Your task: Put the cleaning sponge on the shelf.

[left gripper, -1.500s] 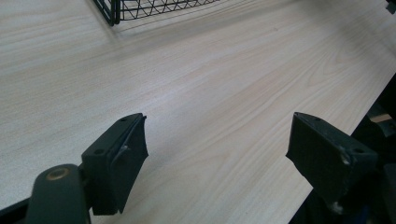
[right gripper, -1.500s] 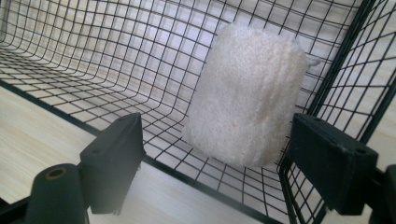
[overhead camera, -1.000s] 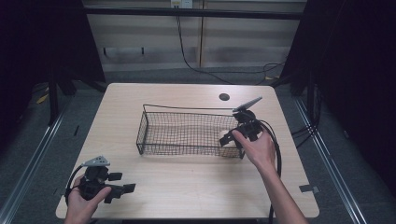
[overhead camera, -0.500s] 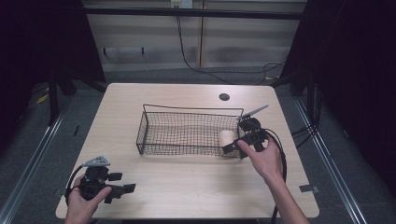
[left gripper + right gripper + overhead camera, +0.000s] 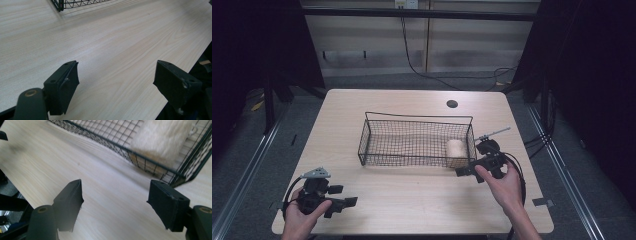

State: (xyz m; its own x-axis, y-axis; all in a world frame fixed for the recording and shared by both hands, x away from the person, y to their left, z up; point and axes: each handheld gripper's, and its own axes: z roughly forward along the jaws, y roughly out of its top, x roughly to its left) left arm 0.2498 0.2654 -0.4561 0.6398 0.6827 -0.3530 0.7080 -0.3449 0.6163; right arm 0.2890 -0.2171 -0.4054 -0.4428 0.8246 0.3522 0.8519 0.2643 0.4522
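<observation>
Pale wood-grain worktop (image 5: 412,200), items listed near to far as I see them. Left claw (image 5: 343,204): at the near left corner, jaws spread, nothing between them, low over bare wood. Right claw (image 5: 464,171): near right, just outside the basket's corner, jaws apart and empty, having just been closing. Wire basket (image 5: 412,120): black mesh, mid-worktop. Cream roll (image 5: 456,150): fuzzy, lying inside the basket at its right end, against the mesh wall.

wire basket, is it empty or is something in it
Not empty: a pale fuzzy roll lies inside the wire basket, at its right end, behind the mesh in the right gripper view.
</observation>
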